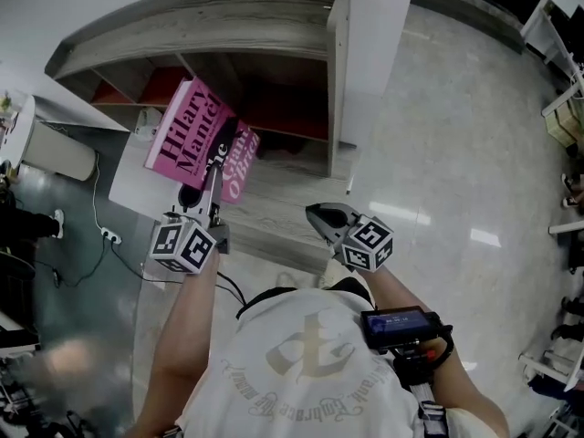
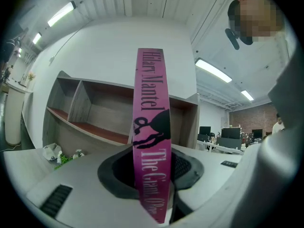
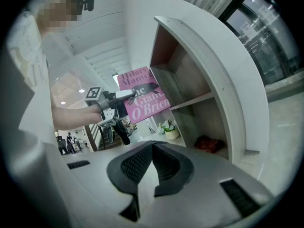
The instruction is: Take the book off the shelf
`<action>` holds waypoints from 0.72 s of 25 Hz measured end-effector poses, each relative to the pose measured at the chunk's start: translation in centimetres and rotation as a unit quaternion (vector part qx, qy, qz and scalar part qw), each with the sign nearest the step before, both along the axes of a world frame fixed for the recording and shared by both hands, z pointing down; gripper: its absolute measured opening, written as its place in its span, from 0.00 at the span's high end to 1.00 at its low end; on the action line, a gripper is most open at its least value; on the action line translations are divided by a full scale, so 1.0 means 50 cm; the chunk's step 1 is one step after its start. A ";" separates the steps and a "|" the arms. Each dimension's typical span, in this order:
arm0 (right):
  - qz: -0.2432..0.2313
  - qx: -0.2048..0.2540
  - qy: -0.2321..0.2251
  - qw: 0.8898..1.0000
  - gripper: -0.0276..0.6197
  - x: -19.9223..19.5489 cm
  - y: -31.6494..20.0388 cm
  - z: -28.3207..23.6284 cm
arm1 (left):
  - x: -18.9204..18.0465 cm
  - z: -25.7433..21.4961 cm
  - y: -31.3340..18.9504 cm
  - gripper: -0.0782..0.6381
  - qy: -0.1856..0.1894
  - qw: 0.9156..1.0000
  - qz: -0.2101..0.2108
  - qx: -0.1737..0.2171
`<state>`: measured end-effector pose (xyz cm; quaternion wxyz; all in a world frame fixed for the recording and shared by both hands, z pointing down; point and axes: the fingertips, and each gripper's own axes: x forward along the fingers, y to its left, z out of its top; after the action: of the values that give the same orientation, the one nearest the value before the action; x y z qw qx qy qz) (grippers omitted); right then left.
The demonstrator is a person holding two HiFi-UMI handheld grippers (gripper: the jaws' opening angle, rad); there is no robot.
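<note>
Book [image 1: 196, 140], pink cover w/ white and black lettering, is off the shelf [image 1: 274, 21] and up in the air just in front of it, at abt 11 o'clock in the head view; it sits tilted, its upper corner leaning toward 10 o'clock. Left tool [image 1: 215, 161] has it clamped; looking along that tool's own jaws, the dark pads press on either side of the book near its lower end, w/ the spine standing nearly upright betw. them.

Right tool [image 1: 324, 215] hangs at abt 5 o'clock from the book, well apart from it; its jaws are pressed together w/ nothing betw. them, tips aimed toward the shelf. Each tool carries a marker cube [image 1: 182, 245] at its rear.

Shelf is grey wood-grain w/ a curved top and reddish boards inside; a red thing [image 3: 209, 144] lies in a lower compartment, too small to identify. Small pot plant [image 3: 170, 129] w/ white flowers sits on a white tabletop [image 1: 128, 176] beside the shelf, at abt 8 o'clock in the left tool view.

Pale glossy floor [image 1: 456, 153] spreads out toward 3 o'clock in the head view; person wears a white printed shirt, and a wrist device [image 1: 397, 322] w/ a lit screen is strapped on the right forearm.
</note>
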<state>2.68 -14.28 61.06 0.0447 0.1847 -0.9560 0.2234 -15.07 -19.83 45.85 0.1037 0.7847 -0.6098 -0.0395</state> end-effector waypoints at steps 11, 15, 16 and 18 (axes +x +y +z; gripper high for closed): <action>-0.013 0.013 -0.005 1.000 0.95 -0.133 0.084 -0.162 | -0.125 -0.068 0.147 0.69 -0.024 0.999 -0.009 -0.026; -0.023 0.013 0.000 1.000 0.95 -0.162 0.102 -0.165 | -0.140 -0.036 0.189 0.69 -0.025 0.999 -0.002 -0.046; -0.025 0.014 0.001 1.000 0.95 -0.170 0.104 -0.166 | -0.144 -0.027 0.199 0.69 -0.021 0.999 -0.002 -0.050; -0.028 0.016 0.002 0.999 0.95 -0.185 0.109 -0.174 | -0.155 -0.013 0.221 0.69 -0.014 0.998 -0.002 -0.062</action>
<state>-6.59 -8.82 52.35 0.0497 0.1585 -0.9642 0.2067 -22.83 -8.77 45.21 0.1433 0.7763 -0.6138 0.0088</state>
